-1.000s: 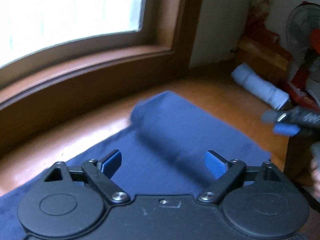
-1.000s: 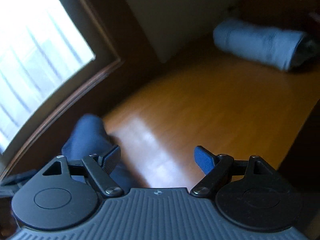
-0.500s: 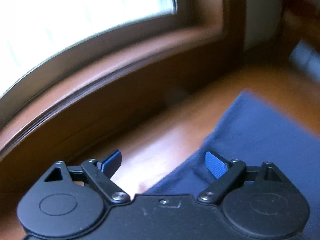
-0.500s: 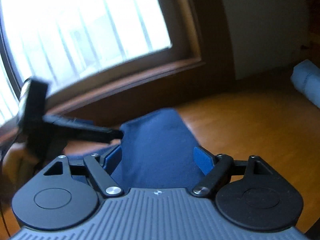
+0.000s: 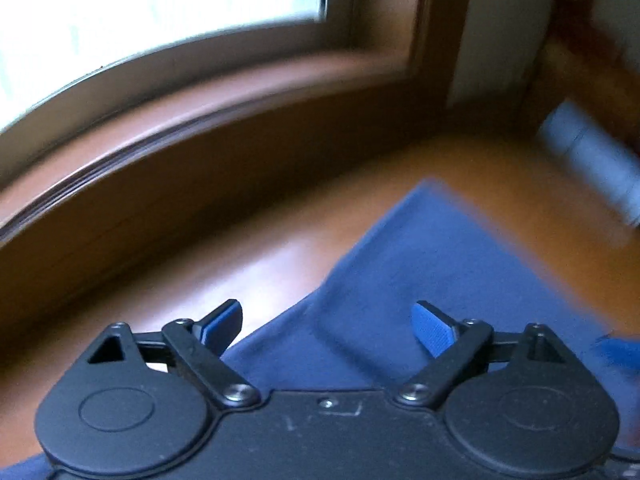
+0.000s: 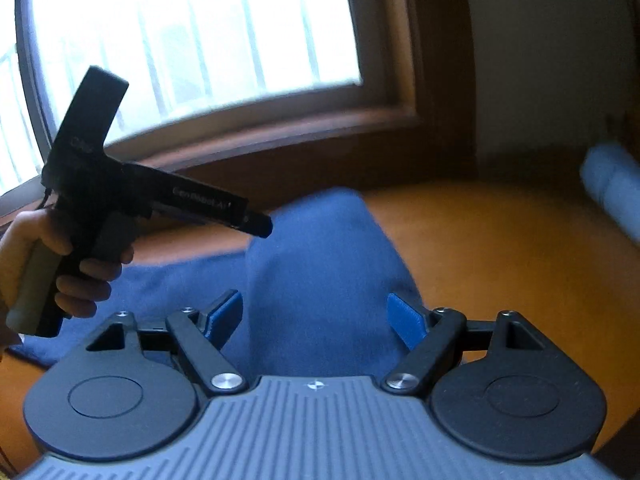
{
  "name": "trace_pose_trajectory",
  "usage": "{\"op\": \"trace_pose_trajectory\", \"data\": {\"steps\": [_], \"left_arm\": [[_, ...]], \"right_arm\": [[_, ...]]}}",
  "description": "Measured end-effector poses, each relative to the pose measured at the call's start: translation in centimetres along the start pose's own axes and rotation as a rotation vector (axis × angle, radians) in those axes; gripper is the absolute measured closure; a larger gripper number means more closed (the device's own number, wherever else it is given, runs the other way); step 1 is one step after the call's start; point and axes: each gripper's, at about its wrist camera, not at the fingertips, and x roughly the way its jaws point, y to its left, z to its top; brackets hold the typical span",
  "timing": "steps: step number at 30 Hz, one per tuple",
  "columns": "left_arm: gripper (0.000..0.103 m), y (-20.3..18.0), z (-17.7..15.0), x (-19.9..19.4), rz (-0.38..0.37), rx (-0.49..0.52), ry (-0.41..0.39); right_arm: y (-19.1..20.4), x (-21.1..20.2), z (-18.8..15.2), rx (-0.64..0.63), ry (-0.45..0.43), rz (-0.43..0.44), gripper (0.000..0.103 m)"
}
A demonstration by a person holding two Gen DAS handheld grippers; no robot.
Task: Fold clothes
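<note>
Navy cloth [image 5: 432, 264] lay spread on the orange-brown wooden surface [image 5: 248, 256] below the window [image 5: 152, 20], one folded corner pointing away toward the sill. The left gripper [image 5: 326, 322] hung over the cloth's near edge with its blue-padded fingers [image 5: 430, 330] spread wide and nothing between them; the cloth ran ahead of it and off to its right, bare wood ahead and to its left. The right gripper [image 6: 316, 318] was likewise splayed apart and empty, the raised fold of the garment [image 6: 320, 264] straight ahead of it between the two pads. Off to that gripper's left, the person's left hand [image 6: 60, 264] gripped the handle of the other tool, whose black nose reached just over the fold's far edge. Well away to the right of both grippers lay a pale blue rolled bundle [image 6: 616, 188], blurred, near the wall.
</note>
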Motion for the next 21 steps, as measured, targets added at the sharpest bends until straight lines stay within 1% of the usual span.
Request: {"op": "trace_pose_trajectory", "data": {"steps": [1,2,4,6,7,9,13,15,18,19,21], "left_arm": [[0.005,-0.1,-0.1,0.2,0.017,0.005,0.003],[0.006,-0.2,-0.3,0.3,0.035,0.011,0.006],[0.010,-0.1,-0.3,-1.0,0.044,0.012,-0.019],[0.010,0.1,-0.4,-2.4,0.044,0.006,-0.041],[0.010,0.2,-0.6,-3.0,0.039,-0.002,-0.047],[0.010,0.3,-0.9,-4.4,0.030,-0.018,-0.058],[0.010,0.0,-2.3,-5.2,-0.042,-0.066,-0.012],[0.010,-0.6,-2.6,-5.2,-0.052,-0.066,-0.001],[0.010,-1.9,-3.5,-4.9,-0.037,-0.040,0.011],[0.010,-2.2,-3.9,-4.9,-0.029,-0.029,0.018],[0.010,-2.5,-4.3,-3.8,0.016,-0.021,0.055]], "right_arm": [[0.2,0.2,-0.4,-0.037,0.009,-0.013,0.020],[0.5,0.5,-0.8,-0.073,0.018,-0.026,0.020],[0.1,-0.2,-0.2,-0.111,0.022,0.007,0.020],[-0.5,-1.2,0.6,-0.143,0.022,0.051,0.020],[-1.6,-1.1,0.7,-0.108,0.034,0.077,0.020],[-4.5,-0.5,0.5,0.006,0.067,0.131,0.018],[-10.2,0.7,0.2,0.233,0.132,0.238,0.016],[-13.0,1.3,0.0,0.348,0.165,0.291,0.016],[-17.3,2.2,-0.3,0.519,0.213,0.370,0.016],[-17.7,2.4,-0.5,0.541,0.223,0.408,0.016],[-17.6,2.5,-1.2,0.549,0.223,0.485,0.016]]}}
